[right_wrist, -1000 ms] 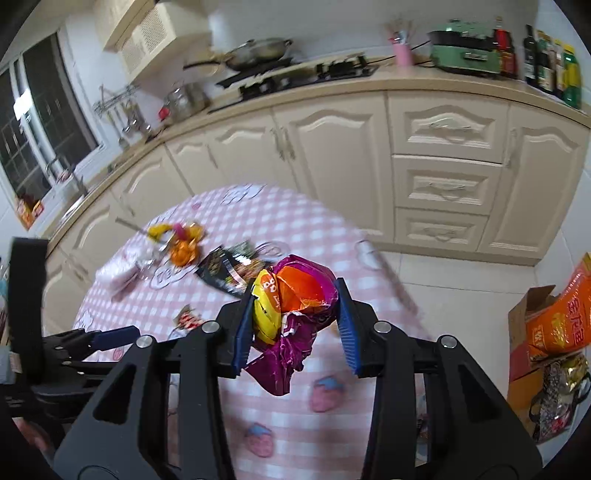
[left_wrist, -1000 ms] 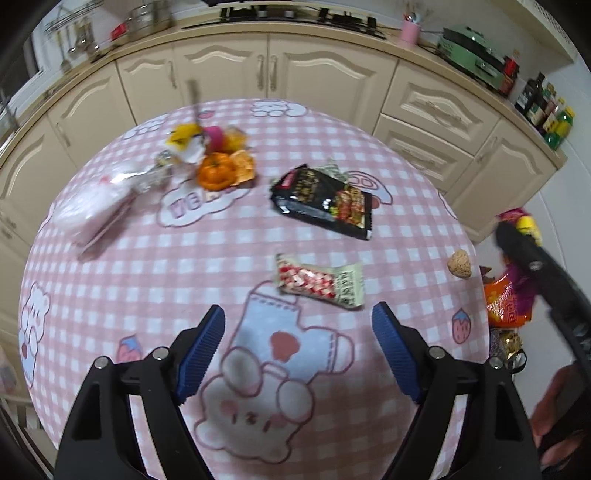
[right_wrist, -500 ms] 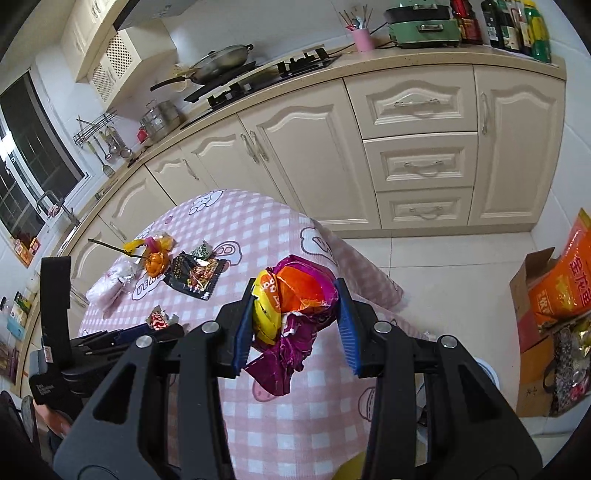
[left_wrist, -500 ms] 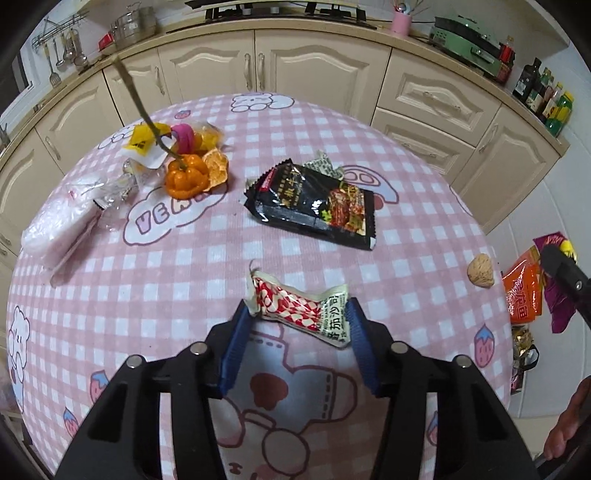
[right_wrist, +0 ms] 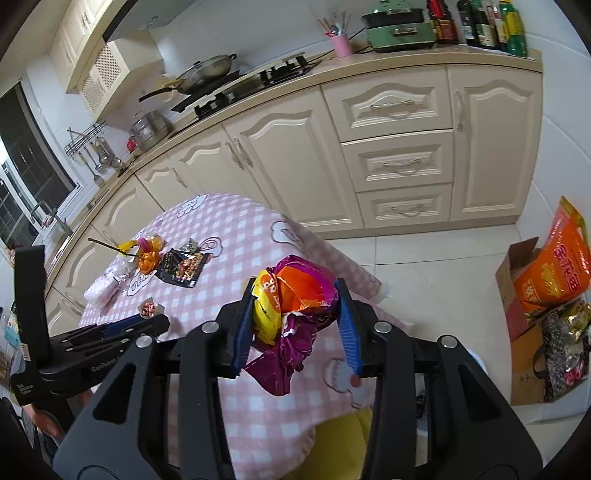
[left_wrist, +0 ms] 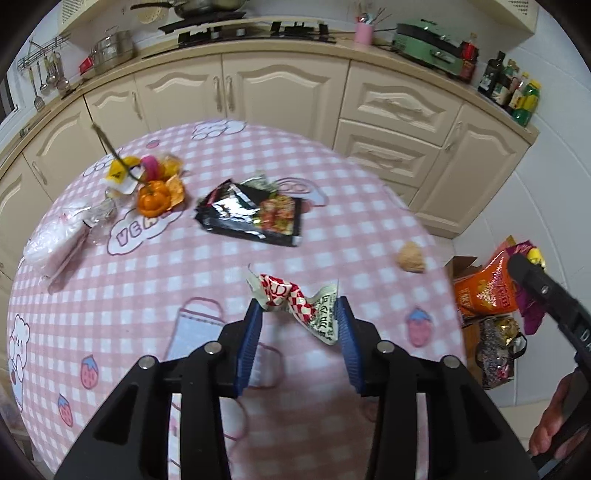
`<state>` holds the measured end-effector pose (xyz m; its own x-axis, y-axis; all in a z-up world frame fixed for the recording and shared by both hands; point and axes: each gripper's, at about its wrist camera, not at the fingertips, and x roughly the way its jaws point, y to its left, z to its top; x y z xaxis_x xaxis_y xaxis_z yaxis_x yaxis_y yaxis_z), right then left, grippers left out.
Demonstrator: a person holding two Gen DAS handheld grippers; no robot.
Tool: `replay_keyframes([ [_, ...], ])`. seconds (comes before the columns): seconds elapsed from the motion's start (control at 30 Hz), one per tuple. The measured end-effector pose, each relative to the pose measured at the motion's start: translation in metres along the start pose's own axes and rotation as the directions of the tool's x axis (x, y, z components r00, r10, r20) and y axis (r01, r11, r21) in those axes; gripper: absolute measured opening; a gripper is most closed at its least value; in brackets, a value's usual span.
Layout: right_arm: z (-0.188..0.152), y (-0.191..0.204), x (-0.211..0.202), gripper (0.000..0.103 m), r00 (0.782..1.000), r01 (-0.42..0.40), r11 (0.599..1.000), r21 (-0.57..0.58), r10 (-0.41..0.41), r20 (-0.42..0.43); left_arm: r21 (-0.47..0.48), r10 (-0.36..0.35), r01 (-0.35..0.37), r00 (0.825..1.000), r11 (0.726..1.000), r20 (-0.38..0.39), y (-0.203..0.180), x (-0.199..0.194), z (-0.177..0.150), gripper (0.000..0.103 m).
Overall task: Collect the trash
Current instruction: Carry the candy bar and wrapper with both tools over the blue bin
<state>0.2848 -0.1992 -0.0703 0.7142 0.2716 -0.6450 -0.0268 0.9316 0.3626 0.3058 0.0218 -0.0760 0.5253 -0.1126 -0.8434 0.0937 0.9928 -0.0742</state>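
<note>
The left wrist view looks down from close above the table, facing the cabinets at 12 o'clock, with the left gripper at 6 o'clock. The right wrist view sits higher and farther back, off the table's near right edge, facing the same cabinets and the floor at 3 o'clock. Both share the black packet, the stove and the orange bag. Each shows the other gripper: right gripper at 3 o'clock, left gripper at 9 o'clock.
</note>
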Motion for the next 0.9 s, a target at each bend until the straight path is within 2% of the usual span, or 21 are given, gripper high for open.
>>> replay_keyframes([
  [0.43, -0.021, -0.065, -0.063, 0.040, 0.993, 0.095, 0.989, 0.110, -0.102, 0.055, 0.107, -0.110, 0.107, 0.994, 0.988, 0.024, -0.080, -0.029, -0.011, 0.040],
  [0.63, -0.037, -0.104, -0.087, 0.040, 0.985, 0.153, 0.974, 0.169, -0.164, 0.052, 0.193, -0.184, 0.181, 0.983, 0.964, -0.003, -0.137, -0.034, -0.022, 0.040],
  [0.9, -0.057, -0.160, -0.119, 0.040, 0.969, 0.223, 0.941, 0.255, -0.242, 0.046, 0.301, -0.207, 0.220, 0.976, 0.928, -0.073, -0.206, -0.022, -0.042, 0.040],
])
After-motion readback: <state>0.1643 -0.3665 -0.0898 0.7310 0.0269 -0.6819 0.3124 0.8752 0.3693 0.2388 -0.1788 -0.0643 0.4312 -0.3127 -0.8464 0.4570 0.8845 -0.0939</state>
